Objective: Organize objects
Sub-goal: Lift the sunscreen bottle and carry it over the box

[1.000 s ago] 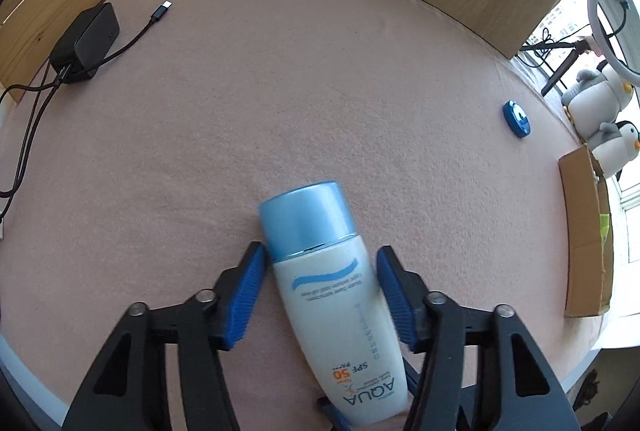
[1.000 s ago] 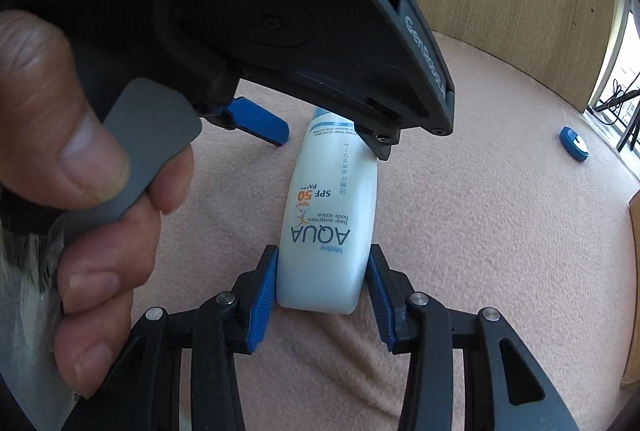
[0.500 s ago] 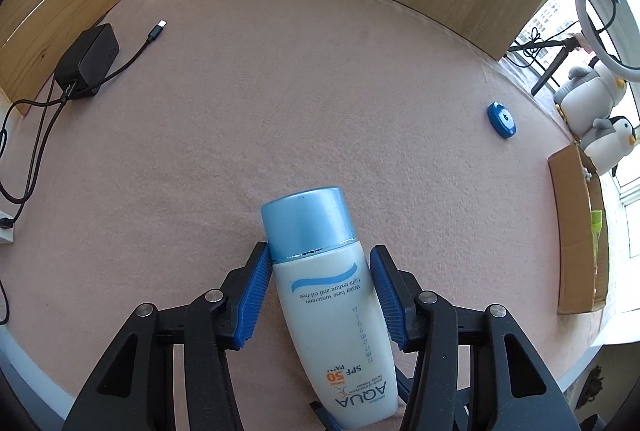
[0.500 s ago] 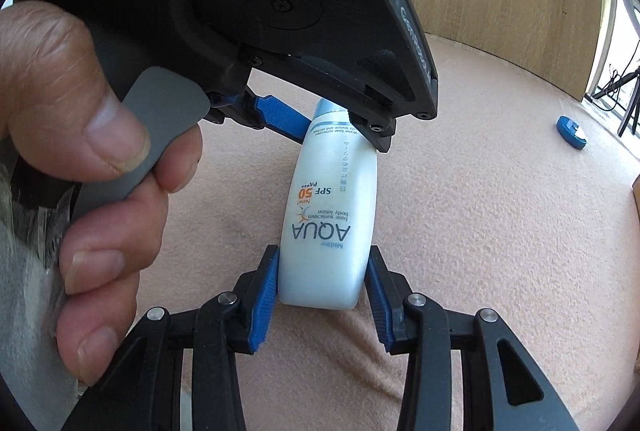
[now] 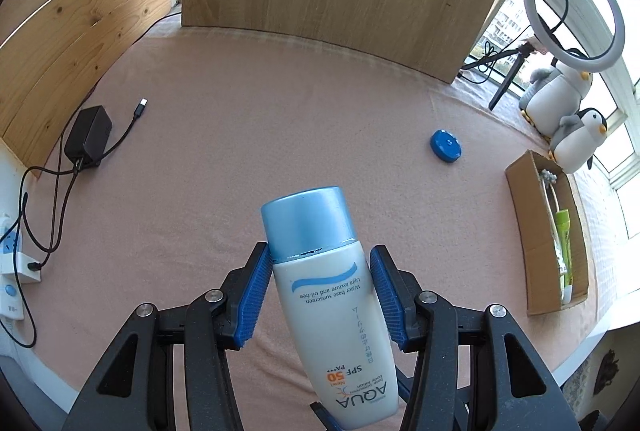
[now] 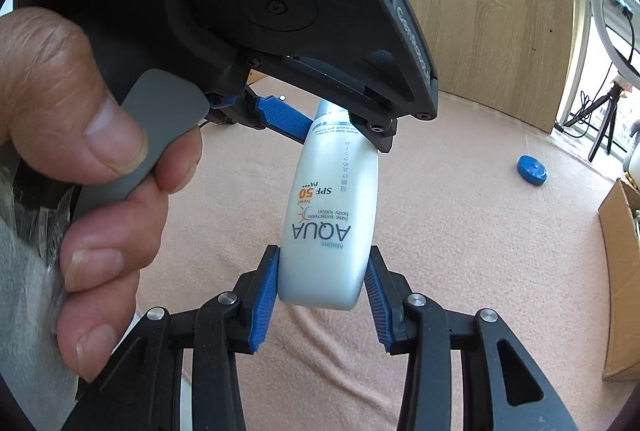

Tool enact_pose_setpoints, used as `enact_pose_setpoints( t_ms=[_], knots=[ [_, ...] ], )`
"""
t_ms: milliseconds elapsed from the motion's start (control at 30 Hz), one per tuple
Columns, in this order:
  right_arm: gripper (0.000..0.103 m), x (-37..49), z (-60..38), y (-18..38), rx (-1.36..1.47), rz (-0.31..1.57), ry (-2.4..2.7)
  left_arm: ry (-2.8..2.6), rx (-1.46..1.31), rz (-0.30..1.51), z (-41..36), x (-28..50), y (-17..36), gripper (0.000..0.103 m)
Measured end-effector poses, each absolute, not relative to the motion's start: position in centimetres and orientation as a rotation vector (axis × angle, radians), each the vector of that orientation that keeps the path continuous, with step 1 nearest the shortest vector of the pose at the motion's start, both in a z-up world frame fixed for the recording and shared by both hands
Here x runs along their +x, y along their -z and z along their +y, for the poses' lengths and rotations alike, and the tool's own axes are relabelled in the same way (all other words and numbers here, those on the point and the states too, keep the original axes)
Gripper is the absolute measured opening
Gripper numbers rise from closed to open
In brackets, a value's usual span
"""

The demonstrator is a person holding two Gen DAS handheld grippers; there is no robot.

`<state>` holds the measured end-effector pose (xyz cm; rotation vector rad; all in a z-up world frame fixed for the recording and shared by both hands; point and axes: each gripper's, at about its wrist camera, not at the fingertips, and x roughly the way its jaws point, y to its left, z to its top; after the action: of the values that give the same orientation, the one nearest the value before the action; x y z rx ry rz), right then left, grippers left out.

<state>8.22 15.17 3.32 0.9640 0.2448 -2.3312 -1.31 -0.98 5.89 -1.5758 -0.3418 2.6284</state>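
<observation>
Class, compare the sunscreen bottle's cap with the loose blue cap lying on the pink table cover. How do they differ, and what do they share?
The sunscreen bottle's cap is tall, pale metallic blue and fitted on the sunscreen bottle, which both grippers hold off the table cover. The loose blue cap is low, flat and a deeper blue, and lies alone near the cardboard box. Both are round and blue.

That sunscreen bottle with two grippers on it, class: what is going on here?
A person holds a handheld gripper in each hand. The left gripper clamps the sunscreen bottle just below its blue cap; the right gripper clamps its base. A cardboard box sits at the right edge of the pink table.
</observation>
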Motion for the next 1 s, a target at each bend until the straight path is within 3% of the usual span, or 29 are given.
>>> enact_pose_setpoints(
  t_ms=[333, 1000],
  knots=[
    [0.037, 6.7, 19.6, -5.3, 0.909, 0.168, 2.455, -2.59, -1.48, -0.192, 5.6, -3.4, -8.9, 0.054],
    [0.037, 3.3, 33.3, -6.6, 0.969, -0.048, 2.853, -2.264, -1.325, 0.13, 29.7, -7.3, -10.5, 0.054]
  ],
)
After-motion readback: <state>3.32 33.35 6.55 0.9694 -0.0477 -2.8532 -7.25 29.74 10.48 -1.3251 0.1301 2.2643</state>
